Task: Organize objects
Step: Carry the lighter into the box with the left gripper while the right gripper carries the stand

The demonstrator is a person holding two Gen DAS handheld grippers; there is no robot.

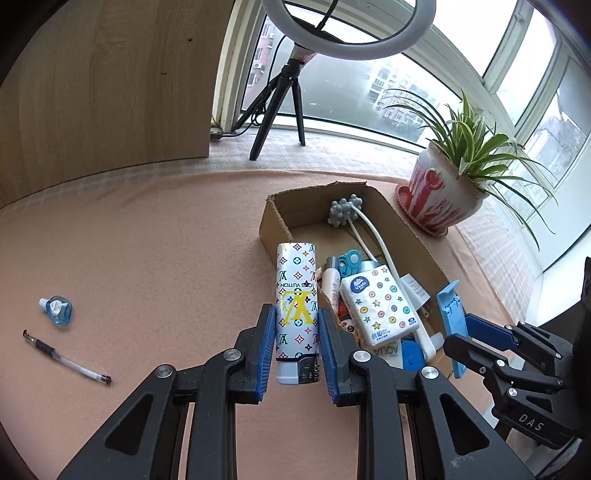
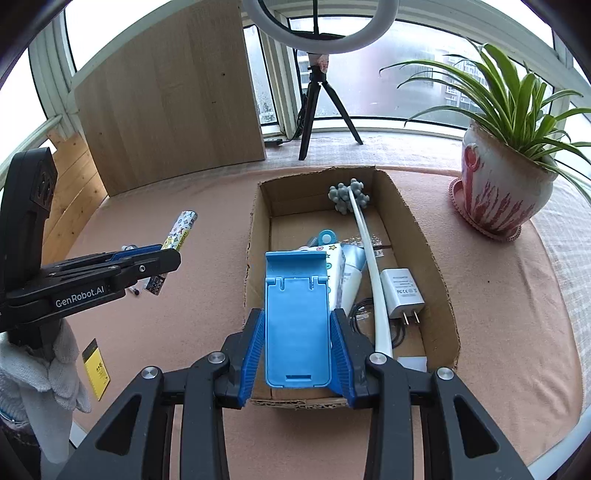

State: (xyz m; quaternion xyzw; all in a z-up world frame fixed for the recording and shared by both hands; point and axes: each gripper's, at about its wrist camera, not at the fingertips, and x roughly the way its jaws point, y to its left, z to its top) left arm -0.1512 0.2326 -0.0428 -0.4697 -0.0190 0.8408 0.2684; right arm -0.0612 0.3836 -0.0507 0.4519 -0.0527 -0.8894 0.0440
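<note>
Right wrist view: right gripper (image 2: 297, 350) clenched on a blue phone stand (image 2: 296, 321), long axis running forward along the fingers, hanging over the near end of the cardboard box (image 2: 439, 280) — box straight ahead and below, so likely only a short drop left. Left wrist view: left gripper (image 1: 297, 350) grasping a patterned tube (image 1: 296, 306) the same way, off the box's left edge, farther from it. Still out on the pink mat (image 1: 147, 240) — gel pen (image 1: 66, 358), small blue bottle (image 1: 57, 310). Box bottom under the stand hidden; tube's cap end hard to make out.

place: home windowsill nook | cues: potted plant (image 2: 513, 177), ring light (image 1: 347, 29), windows (image 1: 369, 96)
</note>
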